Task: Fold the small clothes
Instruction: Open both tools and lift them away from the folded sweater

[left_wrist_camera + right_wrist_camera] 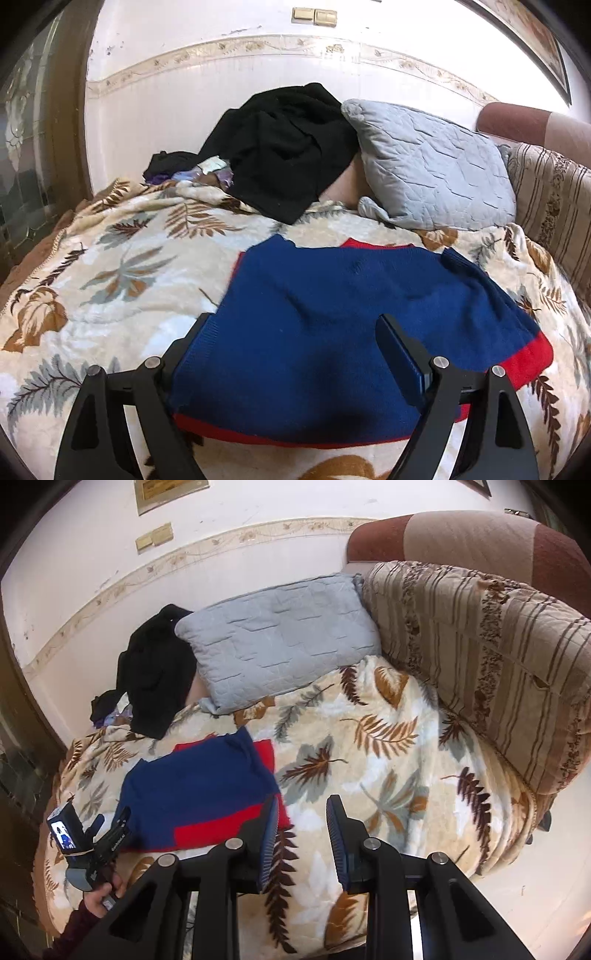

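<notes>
Where leaf-print blanket (369,746) meets pale wall (221,92), blue-red sweater (314,314) flat; both hand-held grippers (295,332) (301,812) seemingly released.

From my left wrist camera, the near edge of the blue sweater (332,314) drops behind the left gripper (291,332), so I cannot see how its hem lies there. The black clothes (288,147) cover part of the gray pillow (424,162), and a small purple and white heap (207,173) beside them is too jumbled for me to name. The picture frame (532,48) is cut off by the lens edge. From my right wrist camera, the hand (103,897) holding the left gripper is half hidden behind my right gripper (301,834), the sleeve (70,934) runs out of view, and the tiny screen (62,834) is too small to read.
</notes>
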`<state>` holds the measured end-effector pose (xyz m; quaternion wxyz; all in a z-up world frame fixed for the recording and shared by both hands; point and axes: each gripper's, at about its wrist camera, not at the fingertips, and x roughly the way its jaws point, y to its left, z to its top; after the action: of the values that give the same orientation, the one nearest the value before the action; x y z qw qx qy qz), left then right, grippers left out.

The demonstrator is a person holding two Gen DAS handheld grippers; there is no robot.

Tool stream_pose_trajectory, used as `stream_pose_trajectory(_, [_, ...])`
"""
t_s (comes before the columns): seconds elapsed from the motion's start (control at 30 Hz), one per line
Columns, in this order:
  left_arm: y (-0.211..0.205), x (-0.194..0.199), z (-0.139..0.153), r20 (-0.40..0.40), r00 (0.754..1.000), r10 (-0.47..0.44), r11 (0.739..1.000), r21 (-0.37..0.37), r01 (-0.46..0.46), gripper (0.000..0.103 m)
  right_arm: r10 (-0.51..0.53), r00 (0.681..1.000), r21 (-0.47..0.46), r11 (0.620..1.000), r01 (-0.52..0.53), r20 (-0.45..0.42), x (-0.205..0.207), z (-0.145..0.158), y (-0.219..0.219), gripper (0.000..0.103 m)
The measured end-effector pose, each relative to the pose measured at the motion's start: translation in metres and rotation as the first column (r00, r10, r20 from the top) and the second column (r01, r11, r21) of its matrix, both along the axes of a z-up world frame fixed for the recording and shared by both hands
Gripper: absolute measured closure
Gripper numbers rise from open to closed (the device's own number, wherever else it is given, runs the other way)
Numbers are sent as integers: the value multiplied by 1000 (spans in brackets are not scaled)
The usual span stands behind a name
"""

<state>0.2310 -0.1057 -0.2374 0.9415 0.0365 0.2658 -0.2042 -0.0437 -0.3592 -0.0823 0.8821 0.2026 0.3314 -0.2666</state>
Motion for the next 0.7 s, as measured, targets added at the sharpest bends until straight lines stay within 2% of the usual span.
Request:
stream_pose_trajectory(0.2, [-5,-3,-3,23,1000,1,999,45,-2,15,36,999,-35,999,-37,-23,6,2,19,73])
stream_pose_trajectory(0.23, [-9,-3,-6,18,1000,-13,998,69,12,12,32,999,-38,999,-33,-19,4,3,19,73])
stream_pose_trajectory(0.27, [-17,-1,-13,-4,1000,-13,991,133,13,9,25,1000,-48,999,-25,-15,2,4,19,73])
stream_pose_trajectory(0.33, [-33,9,-34,-90,996,-9,967,253,32,9,8,1000,-37,999,-8,-10,-3,5,16,73])
stream_pose_trajectory(0.37, [-35,13,-39,-128,992,-21,965,257,54,9,2,1000,-36,999,-2,-9,-5,5,15,73])
stream_pose_trajectory(0.57, [-24,16,-31,-154,988,-22,981,187,51,9,-2,1000,-26,1000,2,1,-7,3,13,73])
stream_pose_trajectory(0.7, [-5,19,3,-109,994,-7,998,63,14,9,41,999,7,999,-41,-6,14,-12,11,73])
